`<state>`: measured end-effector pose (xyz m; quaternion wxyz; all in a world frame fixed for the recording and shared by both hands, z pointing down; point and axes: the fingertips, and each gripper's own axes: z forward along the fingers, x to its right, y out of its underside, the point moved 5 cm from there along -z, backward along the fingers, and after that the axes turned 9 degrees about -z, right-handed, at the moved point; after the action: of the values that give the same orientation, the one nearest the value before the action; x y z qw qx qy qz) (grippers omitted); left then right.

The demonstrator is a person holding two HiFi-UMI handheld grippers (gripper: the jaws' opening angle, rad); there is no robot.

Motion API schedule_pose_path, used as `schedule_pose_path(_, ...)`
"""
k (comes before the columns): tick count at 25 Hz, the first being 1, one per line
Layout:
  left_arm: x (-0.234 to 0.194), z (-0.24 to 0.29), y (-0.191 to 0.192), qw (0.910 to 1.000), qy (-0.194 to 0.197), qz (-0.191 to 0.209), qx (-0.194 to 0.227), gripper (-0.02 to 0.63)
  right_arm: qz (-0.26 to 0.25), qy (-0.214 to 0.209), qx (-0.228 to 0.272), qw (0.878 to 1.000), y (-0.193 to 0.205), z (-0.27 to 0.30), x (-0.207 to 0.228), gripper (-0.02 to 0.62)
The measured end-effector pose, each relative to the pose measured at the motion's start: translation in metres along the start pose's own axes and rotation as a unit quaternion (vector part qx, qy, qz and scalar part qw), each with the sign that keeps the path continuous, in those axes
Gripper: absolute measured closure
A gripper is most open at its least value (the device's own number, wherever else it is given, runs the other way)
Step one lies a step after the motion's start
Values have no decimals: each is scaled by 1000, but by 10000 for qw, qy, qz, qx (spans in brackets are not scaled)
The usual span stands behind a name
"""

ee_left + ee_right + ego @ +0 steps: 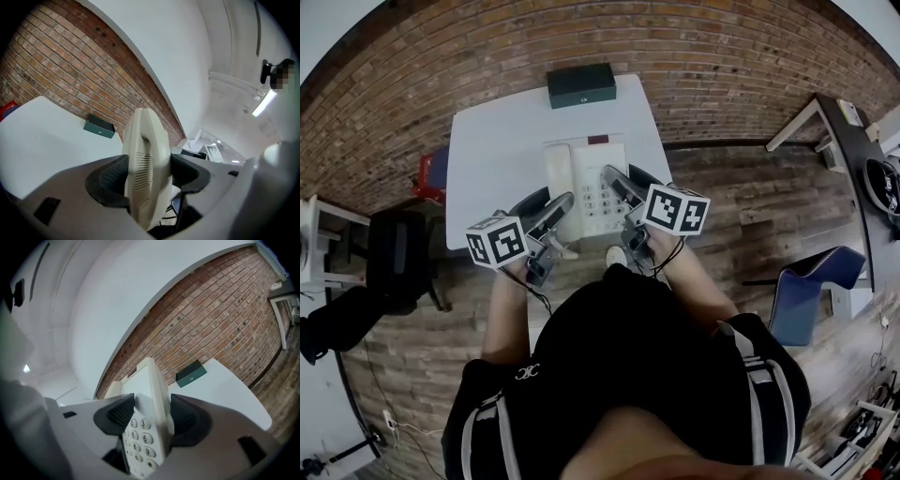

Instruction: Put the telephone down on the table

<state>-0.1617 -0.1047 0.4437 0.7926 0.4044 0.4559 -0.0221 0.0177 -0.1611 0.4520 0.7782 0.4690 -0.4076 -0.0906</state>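
The cream telephone (pixel 586 192) is held over the near half of the white table (pixel 492 141), tilted; whether it touches the top cannot be told. The left gripper (pixel 147 174) is clamped on the handset (pixel 144 150) side, and the right gripper (pixel 147 416) grips the keypad edge. A green box (pixel 581 85) sits at the table's far edge by the brick wall (pixel 703 56)

Even, bright indoor light, strong fisheye curvature with dark corners, soft blur on the nearest surfaces.
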Motion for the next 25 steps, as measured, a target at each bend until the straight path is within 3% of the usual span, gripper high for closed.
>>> schedule_pose_path(13,-48,102,-74,9987,-306,-402,-84,318,118,-52,-394,9991,-67,88,90,379)
schedule_pose_path(25,-113,140,-104,9946,-471,-782,-486,318,508,125,-775,9956,-57,156,134,379)
